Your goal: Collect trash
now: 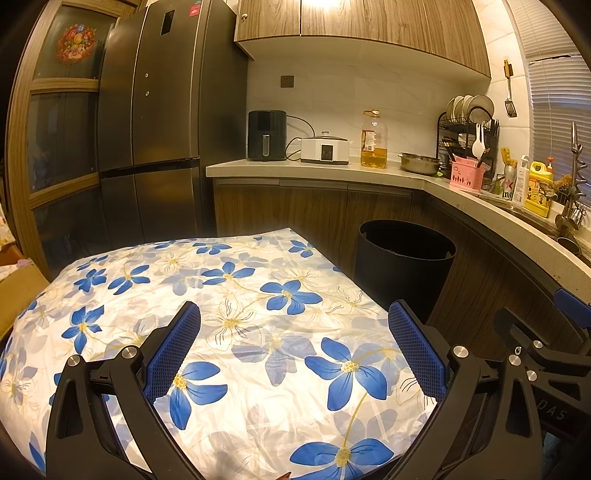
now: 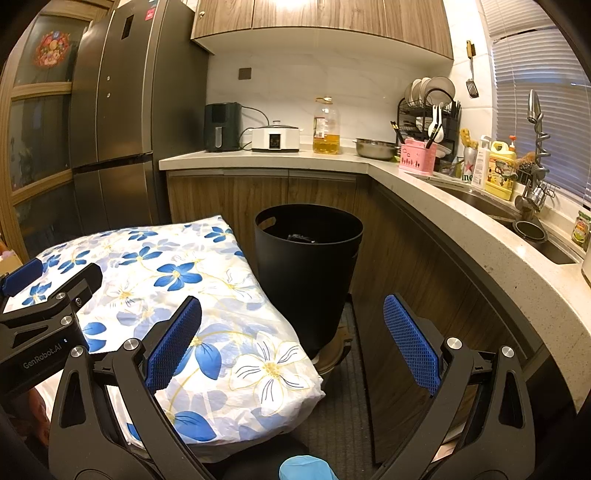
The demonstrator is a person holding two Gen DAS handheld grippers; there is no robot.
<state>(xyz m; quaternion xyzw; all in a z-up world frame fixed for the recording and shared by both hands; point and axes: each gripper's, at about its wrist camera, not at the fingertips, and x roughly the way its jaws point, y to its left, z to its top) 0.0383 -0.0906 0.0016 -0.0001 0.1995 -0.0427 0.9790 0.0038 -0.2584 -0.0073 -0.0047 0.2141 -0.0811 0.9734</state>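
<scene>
Both sets of jaws apart, empty; no trash visible on floral-cloth table (image 1: 258,369); bin (image 2: 308,258) off table's far-right corner, right gripper (image 2: 291,332) nearer than left gripper (image 1: 295,339)

I'm facing a warm-lit kitchen: dark fridge (image 1: 147,110) left, wood cabinets (image 1: 362,26) over a pale L-shaped counter (image 2: 424,184), blinds (image 2: 535,92) right.
</scene>
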